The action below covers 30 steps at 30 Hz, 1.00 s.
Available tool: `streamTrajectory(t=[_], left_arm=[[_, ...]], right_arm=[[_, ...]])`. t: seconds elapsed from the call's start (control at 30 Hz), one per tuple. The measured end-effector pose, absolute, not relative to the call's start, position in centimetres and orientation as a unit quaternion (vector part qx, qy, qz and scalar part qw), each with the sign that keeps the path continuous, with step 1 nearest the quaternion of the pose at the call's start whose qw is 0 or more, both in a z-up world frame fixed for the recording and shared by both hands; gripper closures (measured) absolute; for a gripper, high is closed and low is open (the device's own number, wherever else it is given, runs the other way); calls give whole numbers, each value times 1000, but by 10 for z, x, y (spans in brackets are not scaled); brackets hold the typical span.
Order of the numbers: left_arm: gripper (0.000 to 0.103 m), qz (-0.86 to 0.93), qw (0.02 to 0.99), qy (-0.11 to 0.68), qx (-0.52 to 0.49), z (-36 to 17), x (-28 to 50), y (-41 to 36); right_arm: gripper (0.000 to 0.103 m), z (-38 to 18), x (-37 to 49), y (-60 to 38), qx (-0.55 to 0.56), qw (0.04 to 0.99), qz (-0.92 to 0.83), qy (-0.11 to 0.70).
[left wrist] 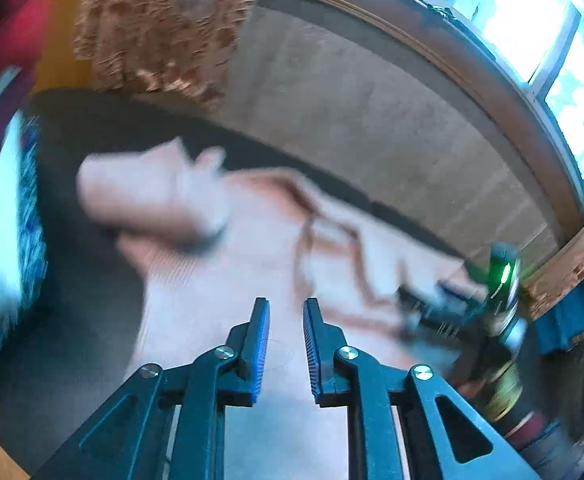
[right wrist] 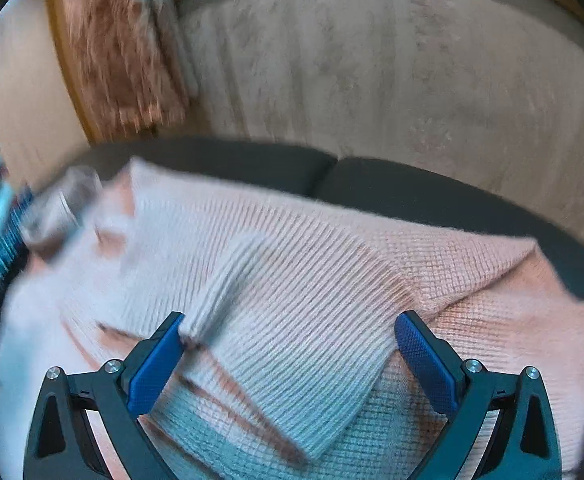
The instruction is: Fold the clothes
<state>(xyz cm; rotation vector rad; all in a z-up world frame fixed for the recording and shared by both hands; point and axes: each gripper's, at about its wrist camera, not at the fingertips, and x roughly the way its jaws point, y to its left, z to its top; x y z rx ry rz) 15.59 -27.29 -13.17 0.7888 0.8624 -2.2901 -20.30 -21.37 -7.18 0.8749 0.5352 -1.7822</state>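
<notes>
**Sweater half-folded on sofa, both grippers empty: fold may not hold**

We see the pink sweater [right wrist: 332, 264] lying on the dark sofa seat [right wrist: 432, 188], with a ribbed sleeve [right wrist: 292, 344] laid across its body. The right hand-held gripper [right wrist: 289, 346] is spread wide over that sleeve, pads off the knit. The left hand-held gripper [left wrist: 285, 320] has a narrow gap with nothing between the pads, so it is open and empty.

Risks as we judge them:
- the sleeve is loose and slanted, so it could slide off or bunch if the next pinch drags it
- thick knit: a pinch may catch one layer only, or too many
- the sweater's far edge sits near the seat front, so a pull could drag it off

View differences: the left wrist shows the whole garment, its lumpy far end [left wrist: 139, 192] and the other hand-held gripper [left wrist: 444, 308], all blurred. The right wrist shows the knit texture, the sleeve edge and the cushion seam [right wrist: 334, 166], which are lost in the left view
</notes>
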Motion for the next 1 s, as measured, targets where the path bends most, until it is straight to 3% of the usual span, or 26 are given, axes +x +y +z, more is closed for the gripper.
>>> streamTrajectory(t=[0.1, 0.23, 0.3, 0.4, 0.57, 0.63, 0.67, 0.7, 0.93, 1.0], left_arm=[[83, -866, 286, 294, 285, -149, 174, -252], [81, -870, 293, 266, 293, -165, 182, -242], [81, -864, 311, 262, 297, -174, 190, -239], [81, -856, 301, 309, 286, -191, 206, -253], [81, -870, 299, 273, 281, -195, 211, -246], [77, -873, 300, 265, 279, -195, 207, -244], [76, -874, 300, 260, 278, -195, 205, -244], [76, -876, 300, 259, 276, -195, 205, -243], [73, -883, 291, 259, 262, -197, 209, -242], [73, -884, 292, 255, 261, -196, 210, -241]], right_arm=[[10, -47, -174, -222, 324, 547, -735, 236], [11, -11, -104, -254, 265, 632, -678, 267], [21, -4, -66, -276, 246, 664, -643, 291], [28, -13, -22, -311, 247, 694, -594, 322], [31, -37, 12, -361, 251, 683, -584, 359], [49, -45, 13, -377, 261, 673, -584, 370], [77, -47, 13, -381, 267, 666, -587, 375], [87, -47, 14, -385, 272, 661, -589, 376], [88, -2, 19, -379, 260, 666, -578, 394], [93, 28, 8, -366, 260, 670, -583, 378]])
